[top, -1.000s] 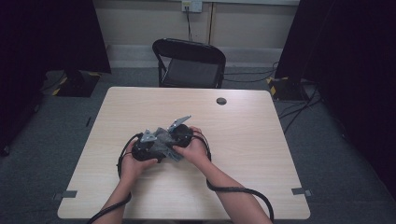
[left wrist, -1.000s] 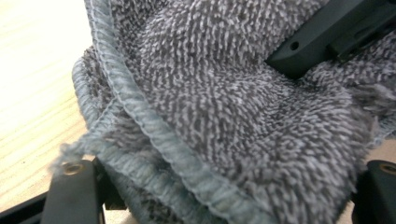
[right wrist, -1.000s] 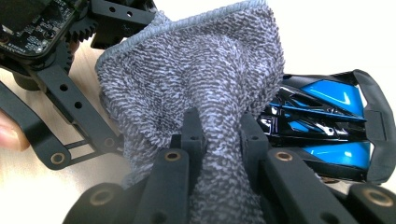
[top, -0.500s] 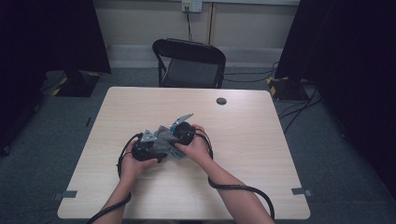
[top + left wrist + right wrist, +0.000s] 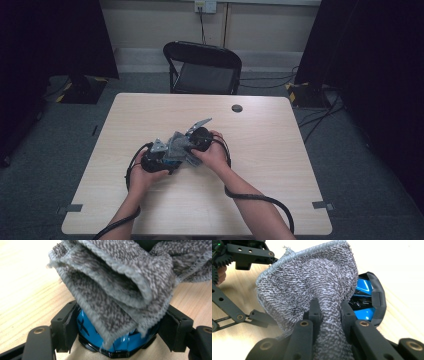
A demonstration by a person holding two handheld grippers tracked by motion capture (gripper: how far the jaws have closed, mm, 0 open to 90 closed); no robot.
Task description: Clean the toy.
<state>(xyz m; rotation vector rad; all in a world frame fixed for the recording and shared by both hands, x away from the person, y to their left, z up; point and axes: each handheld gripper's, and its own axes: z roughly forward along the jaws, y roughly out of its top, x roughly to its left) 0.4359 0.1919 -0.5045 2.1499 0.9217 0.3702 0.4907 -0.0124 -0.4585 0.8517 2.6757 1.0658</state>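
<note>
High view | left gripper (image 5: 172, 159) clamps blue toy car (image 5: 120, 340) | right gripper (image 5: 328, 308) pinches grey cloth (image 5: 312, 277) draped over car | nothing shifted since a second ago; wiping apparently still underway

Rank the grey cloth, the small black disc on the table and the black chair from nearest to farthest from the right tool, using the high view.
1. grey cloth: pinched in the right tool, mid-table.
2. small black disc: on the table's far side, right of the tool.
3. black chair: beyond the table's far edge, on the floor.
</note>
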